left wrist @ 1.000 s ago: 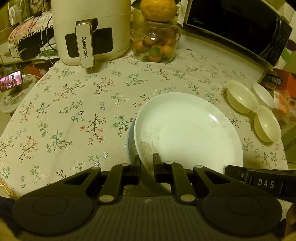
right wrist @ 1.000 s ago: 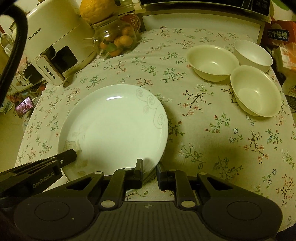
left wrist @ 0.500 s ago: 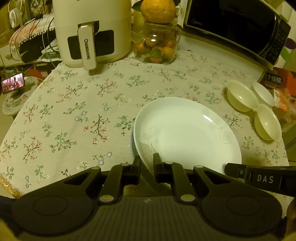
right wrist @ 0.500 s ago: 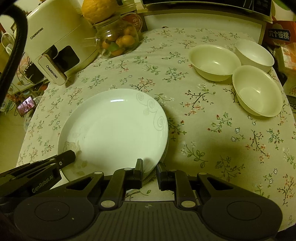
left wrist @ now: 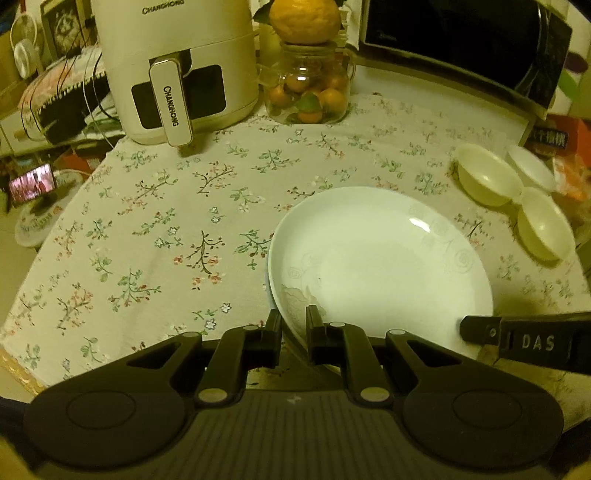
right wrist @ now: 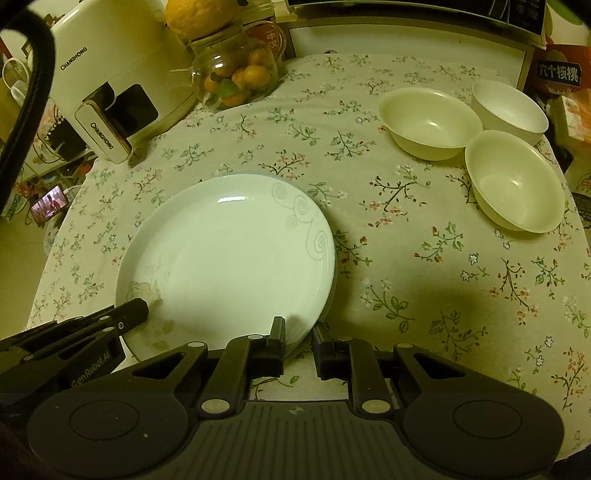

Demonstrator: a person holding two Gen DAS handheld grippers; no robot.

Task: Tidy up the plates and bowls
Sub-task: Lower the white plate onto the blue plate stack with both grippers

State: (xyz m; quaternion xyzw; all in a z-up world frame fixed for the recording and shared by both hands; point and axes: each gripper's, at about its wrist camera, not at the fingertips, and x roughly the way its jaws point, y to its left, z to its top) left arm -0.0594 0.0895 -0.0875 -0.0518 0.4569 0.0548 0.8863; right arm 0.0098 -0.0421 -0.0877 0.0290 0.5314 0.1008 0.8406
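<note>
Both grippers are clamped on the near rim of one white plate (left wrist: 380, 266). The left gripper (left wrist: 293, 325) has its jaws drawn nearly together with the rim pinched between them, at the plate's near-left edge. The right gripper (right wrist: 297, 334) grips the same rim at the near-right edge, jaws likewise closed on it. Each gripper shows in the other's view — the right one as a dark bar at the lower right of the left view, the left one as a dark arm at the lower left of the right view.

The plate sits over the floral tablecloth (left wrist: 155, 229), near the table's front. A second rim shows just under its left and right edges, so it appears to lie on another plate; whether it rests fully on it or is slightly raised, I cannot tell.

Three white bowls (right wrist: 430, 123) stand upright in a tight cluster at the far right of the cloth, well apart from the plate — rims touching or nearly so.

At the back: a white air fryer (left wrist: 177, 66) on the left, a glass jar (left wrist: 308, 92) of small oranges beside it with a large citrus fruit (left wrist: 304, 18) on its lid, and a microwave (left wrist: 461, 44) to the right.
</note>
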